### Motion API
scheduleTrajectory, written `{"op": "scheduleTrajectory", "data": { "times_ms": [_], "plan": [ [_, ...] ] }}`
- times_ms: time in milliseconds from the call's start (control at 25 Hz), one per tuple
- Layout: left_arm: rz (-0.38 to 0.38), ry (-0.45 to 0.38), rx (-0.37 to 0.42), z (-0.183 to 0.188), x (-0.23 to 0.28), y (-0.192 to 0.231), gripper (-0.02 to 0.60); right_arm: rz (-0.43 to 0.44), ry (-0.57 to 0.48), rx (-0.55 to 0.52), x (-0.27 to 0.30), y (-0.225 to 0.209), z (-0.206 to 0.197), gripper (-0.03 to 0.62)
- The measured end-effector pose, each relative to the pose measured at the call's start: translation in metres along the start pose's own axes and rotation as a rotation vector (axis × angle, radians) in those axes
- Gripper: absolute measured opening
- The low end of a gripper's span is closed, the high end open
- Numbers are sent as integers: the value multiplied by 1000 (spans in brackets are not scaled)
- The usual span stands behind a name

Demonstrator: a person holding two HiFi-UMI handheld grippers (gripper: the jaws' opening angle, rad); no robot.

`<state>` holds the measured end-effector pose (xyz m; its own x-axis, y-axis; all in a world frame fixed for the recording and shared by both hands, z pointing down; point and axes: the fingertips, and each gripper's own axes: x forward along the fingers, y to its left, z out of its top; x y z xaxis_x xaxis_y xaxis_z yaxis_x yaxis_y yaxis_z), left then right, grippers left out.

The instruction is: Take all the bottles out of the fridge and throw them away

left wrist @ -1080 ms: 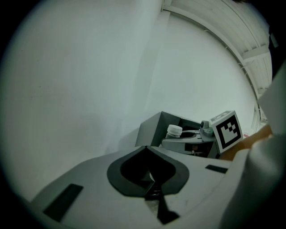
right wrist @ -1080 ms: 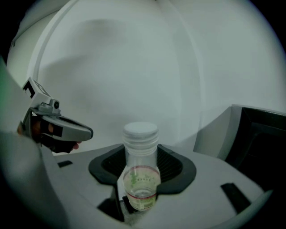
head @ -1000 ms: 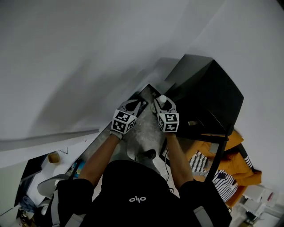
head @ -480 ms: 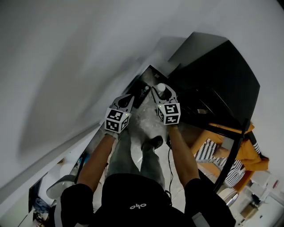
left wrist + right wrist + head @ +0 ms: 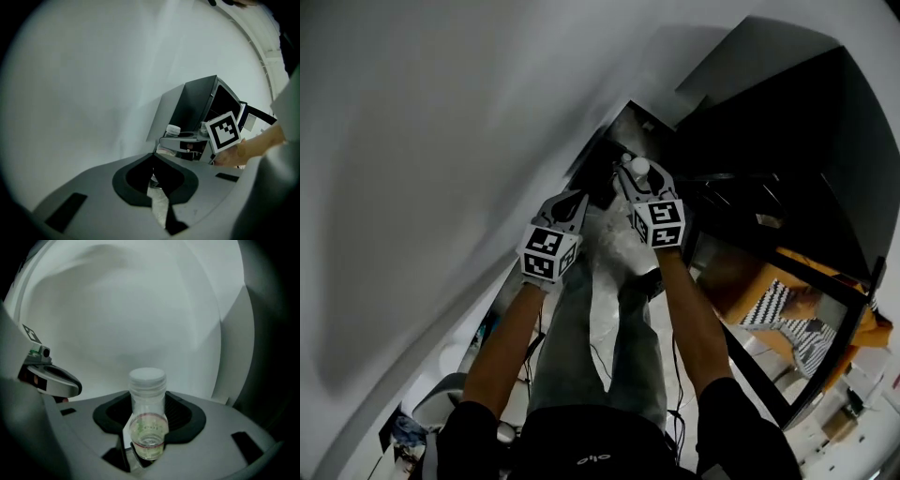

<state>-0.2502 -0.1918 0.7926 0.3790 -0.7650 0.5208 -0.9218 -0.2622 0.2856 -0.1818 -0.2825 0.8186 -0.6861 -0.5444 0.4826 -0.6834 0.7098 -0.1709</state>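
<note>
Your right gripper is clamped on a small clear bottle, its jaws standing wide around the body with the dark pads pressing on both sides. You hold the bottle upright, with its white cap rising above the jaws. A little pale liquid sits in the bottom, and a label with a red line wraps the glass-clear wall. Your left gripper is clenched on nothing, its jaws meeting tip to tip.

From your head camera the two grippers are side by side in front of you, near each other but apart, both angled downward. The right one reaches slightly further forward, so the bottle's cap is the farthest point. Pale, crinkled plastic lies below and between them; you cannot tell what it belongs to. A black cabinet stands to your right, and a white wall fills your left.
</note>
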Motion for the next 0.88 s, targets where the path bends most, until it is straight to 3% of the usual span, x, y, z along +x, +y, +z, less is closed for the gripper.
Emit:
{"op": "scheduleTrajectory", "data": {
  "times_ms": [280, 480, 880],
  "plan": [
    [-4, 56, -17, -65, 22, 25, 6, -20, 31, 93, 58, -2, -81, 201],
    [-15, 85, -20, -100, 26, 33, 6, -17, 56, 97, 85, 13, -124, 202],
    [-31, 104, -2, -105, 21, 47, 6, -1, 93, 185, 107, 30, -150, 218]
  ]
}}
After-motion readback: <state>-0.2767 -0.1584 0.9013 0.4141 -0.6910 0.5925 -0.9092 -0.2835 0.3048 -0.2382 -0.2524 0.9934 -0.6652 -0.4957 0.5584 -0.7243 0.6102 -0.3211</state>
